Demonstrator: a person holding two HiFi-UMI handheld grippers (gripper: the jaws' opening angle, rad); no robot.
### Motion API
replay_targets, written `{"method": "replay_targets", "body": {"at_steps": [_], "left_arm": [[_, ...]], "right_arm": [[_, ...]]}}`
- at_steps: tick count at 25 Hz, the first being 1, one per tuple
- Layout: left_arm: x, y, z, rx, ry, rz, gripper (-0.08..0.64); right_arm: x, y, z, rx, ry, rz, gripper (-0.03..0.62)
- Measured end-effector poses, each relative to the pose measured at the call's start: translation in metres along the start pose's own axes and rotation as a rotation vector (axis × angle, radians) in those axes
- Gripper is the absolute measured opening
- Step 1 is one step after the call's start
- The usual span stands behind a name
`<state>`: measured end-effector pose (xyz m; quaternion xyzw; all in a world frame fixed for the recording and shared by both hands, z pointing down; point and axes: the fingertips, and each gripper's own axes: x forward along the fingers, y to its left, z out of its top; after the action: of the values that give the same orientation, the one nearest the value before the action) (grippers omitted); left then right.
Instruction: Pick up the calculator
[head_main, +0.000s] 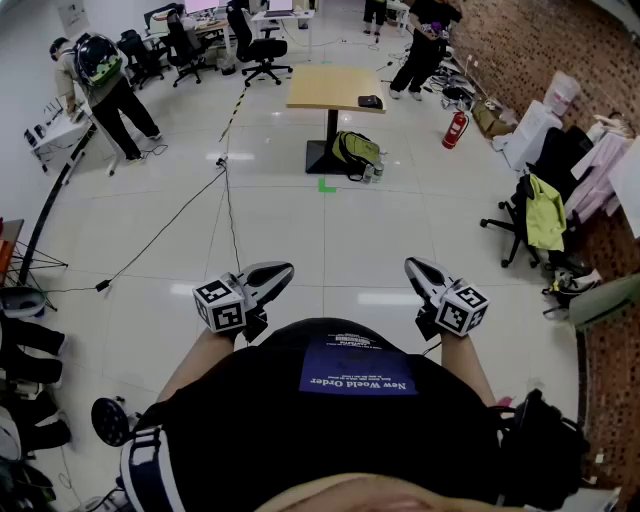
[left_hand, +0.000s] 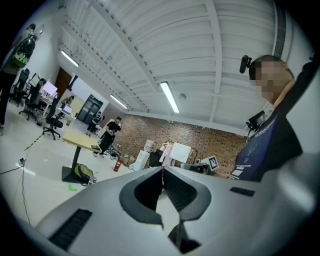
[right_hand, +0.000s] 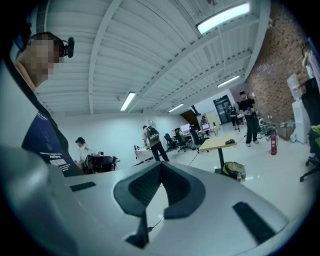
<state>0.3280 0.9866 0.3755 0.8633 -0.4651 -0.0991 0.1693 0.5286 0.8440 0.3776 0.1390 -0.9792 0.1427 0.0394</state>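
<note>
Calculator (head_main: 370, 101) untouched on far table (head_main: 318, 88); your left gripper (head_main: 283, 269) and right gripper (head_main: 411, 264) both closed, empty; approach pending.

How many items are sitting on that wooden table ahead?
1: the calculator, a small dark slab at the near right corner of the wooden table. Anything smaller would be too distant to make out.

Dark object (head_main: 370, 101) on far table (head_main: 320, 85) is unidentifiably small.

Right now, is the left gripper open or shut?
Shut. The left gripper shows its tips touching, nothing between them.
</note>
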Motion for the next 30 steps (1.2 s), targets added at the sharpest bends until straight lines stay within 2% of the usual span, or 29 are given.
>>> {"method": "replay_targets", "body": {"at_steps": [9, 14, 22, 25, 30], "left_arm": [[0.05, -0.018, -0.006, 0.02, 0.003, 0.002, 0.006], [0.09, -0.03, -0.017, -0.023, -0.011, 0.012, 0.006], [0.136, -0.037, -0.027, -0.034, 0.048, -0.015, 0.008], [0.144, -0.03, -0.022, -0.023, 0.071, -0.028, 0.008], [0.148, 0.005, -0.01, -0.05, 0.07, -0.046, 0.008]], "right_arm": [[-0.039, -0.034, 0.004, 0.005, -0.003, 0.007, -0.015], [-0.072, -0.064, 0.002, -0.007, 0.001, -0.002, -0.015], [-0.092, -0.099, -0.007, 0.032, -0.004, -0.016, -0.015], [-0.088, -0.105, -0.009, 0.051, -0.002, -0.014, -0.015], [-0.058, -0.11, -0.006, 0.047, 0.011, -0.024, -0.015]]}}
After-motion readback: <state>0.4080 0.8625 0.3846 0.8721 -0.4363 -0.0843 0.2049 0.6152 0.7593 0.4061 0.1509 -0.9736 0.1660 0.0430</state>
